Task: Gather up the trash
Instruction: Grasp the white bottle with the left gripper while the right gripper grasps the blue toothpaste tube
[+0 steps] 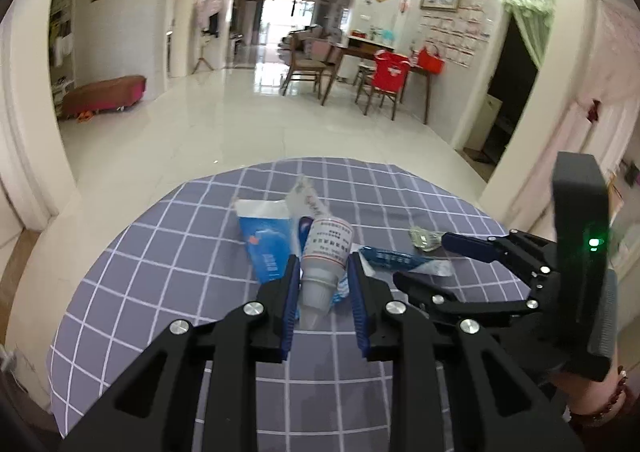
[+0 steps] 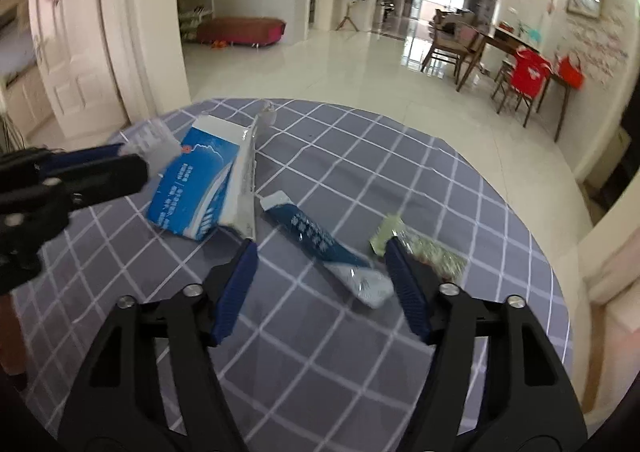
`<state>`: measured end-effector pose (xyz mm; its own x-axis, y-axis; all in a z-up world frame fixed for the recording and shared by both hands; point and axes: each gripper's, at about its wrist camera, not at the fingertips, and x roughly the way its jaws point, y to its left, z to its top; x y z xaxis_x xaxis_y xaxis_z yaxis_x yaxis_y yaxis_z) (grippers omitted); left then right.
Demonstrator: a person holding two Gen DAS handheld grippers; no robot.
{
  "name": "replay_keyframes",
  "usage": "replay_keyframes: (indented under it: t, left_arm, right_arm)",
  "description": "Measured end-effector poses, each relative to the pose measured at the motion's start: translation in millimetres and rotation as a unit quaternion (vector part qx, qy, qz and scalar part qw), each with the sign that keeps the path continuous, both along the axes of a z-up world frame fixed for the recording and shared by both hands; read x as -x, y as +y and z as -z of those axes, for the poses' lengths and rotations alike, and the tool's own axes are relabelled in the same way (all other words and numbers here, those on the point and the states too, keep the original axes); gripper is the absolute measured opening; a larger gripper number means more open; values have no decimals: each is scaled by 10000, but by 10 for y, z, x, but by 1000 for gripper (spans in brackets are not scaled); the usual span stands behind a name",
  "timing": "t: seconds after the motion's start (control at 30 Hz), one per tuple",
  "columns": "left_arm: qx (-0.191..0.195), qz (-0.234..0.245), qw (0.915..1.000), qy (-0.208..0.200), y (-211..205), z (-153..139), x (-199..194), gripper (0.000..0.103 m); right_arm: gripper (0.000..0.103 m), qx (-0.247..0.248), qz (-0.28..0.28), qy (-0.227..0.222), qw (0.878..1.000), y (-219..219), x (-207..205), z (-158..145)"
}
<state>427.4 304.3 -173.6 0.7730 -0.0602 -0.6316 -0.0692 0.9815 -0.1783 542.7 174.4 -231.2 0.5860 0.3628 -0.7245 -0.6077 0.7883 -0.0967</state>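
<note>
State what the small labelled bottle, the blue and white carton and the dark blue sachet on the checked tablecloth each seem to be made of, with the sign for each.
Small labelled bottle: translucent whitish plastic, matte, with a printed paper-like label.
Blue and white carton: printed cardboard, slightly glossy; flat panels and folded edges.
Dark blue sachet: thin plastic or foil film, likely; shiny, crinkled, torn silvery end.

The left gripper (image 1: 323, 284) is held closed on a small white bottle (image 1: 325, 257), while the right gripper (image 2: 320, 252) is held spread wide, low over the table.
</note>
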Motion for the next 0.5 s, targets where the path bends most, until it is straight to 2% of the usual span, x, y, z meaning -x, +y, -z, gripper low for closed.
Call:
replay_keyframes:
  t: [0.13, 0.2, 0.23, 0.3, 0.4, 0.5]
  left_arm:
    - [27, -21, 10000, 61, 35, 42, -9, 23]
    - [33, -28, 9999, 101, 43, 68, -30, 23]
    - [37, -7, 9999, 115, 36, 72, -32, 24]
    - [16, -19, 9999, 162, 14, 81, -50, 24]
    - [-6, 7, 9998, 221, -36, 74, -35, 24]
    - [-12, 43, 9998, 218, -105, 49, 39, 24]
  right_arm:
    - [56, 91, -203, 213, 9995, 108, -101, 135]
    - [39, 113, -275, 393, 9988, 136, -145, 201]
    - [35, 32, -293, 439, 9986, 120, -152, 204]
    - [20, -35, -242, 524, 9983, 71, -142, 203]
    - [14, -8, -209, 571, 9981, -12, -50, 205]
    - [12, -85, -89, 601, 9981, -159, 84, 179]
